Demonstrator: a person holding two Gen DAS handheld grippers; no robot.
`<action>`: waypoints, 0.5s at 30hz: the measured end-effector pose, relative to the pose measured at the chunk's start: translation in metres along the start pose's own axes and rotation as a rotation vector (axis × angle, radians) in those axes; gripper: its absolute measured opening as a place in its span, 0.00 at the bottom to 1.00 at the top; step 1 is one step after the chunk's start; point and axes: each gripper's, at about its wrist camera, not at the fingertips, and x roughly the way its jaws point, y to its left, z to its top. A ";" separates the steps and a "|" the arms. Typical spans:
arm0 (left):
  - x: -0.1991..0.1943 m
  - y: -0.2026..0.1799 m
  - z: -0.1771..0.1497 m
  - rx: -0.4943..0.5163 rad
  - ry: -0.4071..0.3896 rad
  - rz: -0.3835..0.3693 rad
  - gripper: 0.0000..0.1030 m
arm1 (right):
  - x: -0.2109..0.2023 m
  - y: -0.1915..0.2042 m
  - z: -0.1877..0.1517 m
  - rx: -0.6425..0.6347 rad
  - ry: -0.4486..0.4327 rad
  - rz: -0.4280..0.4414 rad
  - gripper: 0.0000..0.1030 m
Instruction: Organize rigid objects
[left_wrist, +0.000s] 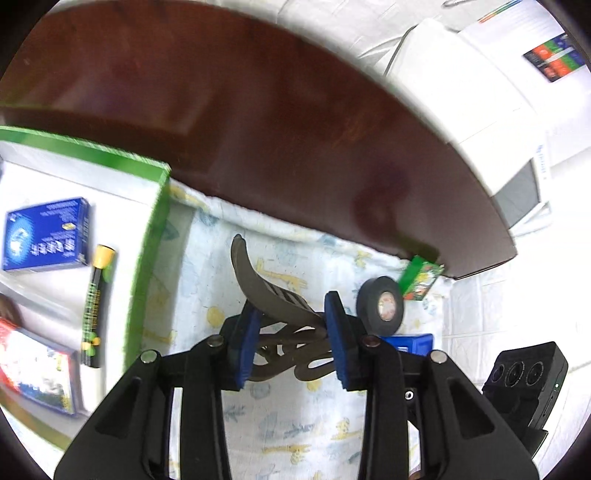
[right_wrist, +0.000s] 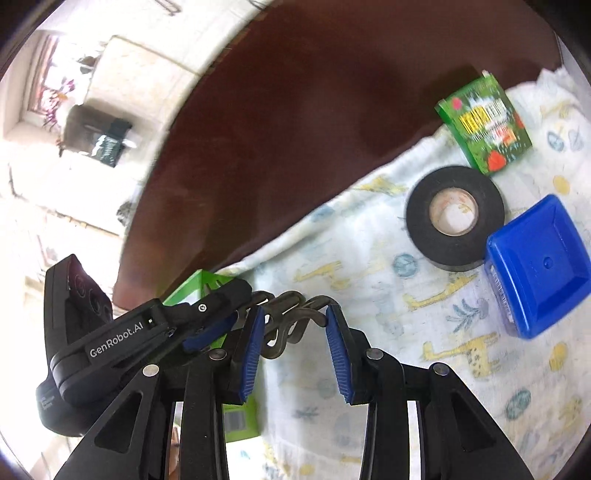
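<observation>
Dark wood counter (left_wrist: 280, 122), half covered by a giraffe-print cloth (left_wrist: 303, 417). Hair claw clip (left_wrist: 273, 295), brownish-grey, is off the cloth, clamped between the left fingers (left_wrist: 243, 332); its curved tail points up and away from the camera. In the right wrist view the right gripper (right_wrist: 295, 343) sits just beside the left gripper (right_wrist: 207, 325), fingers apart; the clip's teeth reach between them, contact can't be told. On the cloth to the right: black tape roll (right_wrist: 454, 216), touching a blue box (right_wrist: 539, 266), green packet (right_wrist: 484, 125) near the tape at the cloth edge. Left side: green-rimmed white tray (left_wrist: 147, 229) holding a blue carton (left_wrist: 46, 234), a yellow-capped tube (left_wrist: 94, 306) and a red pack (left_wrist: 33, 369), blurred.
</observation>
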 end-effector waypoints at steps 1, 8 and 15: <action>-0.011 0.002 0.001 0.007 -0.015 -0.002 0.32 | -0.007 0.001 -0.001 -0.011 -0.006 0.009 0.36; -0.088 0.027 0.004 0.074 -0.139 0.067 0.34 | -0.033 0.046 -0.013 -0.116 -0.021 0.089 0.36; -0.114 0.093 0.000 -0.007 -0.160 0.128 0.34 | -0.025 0.099 -0.038 -0.194 0.052 0.136 0.36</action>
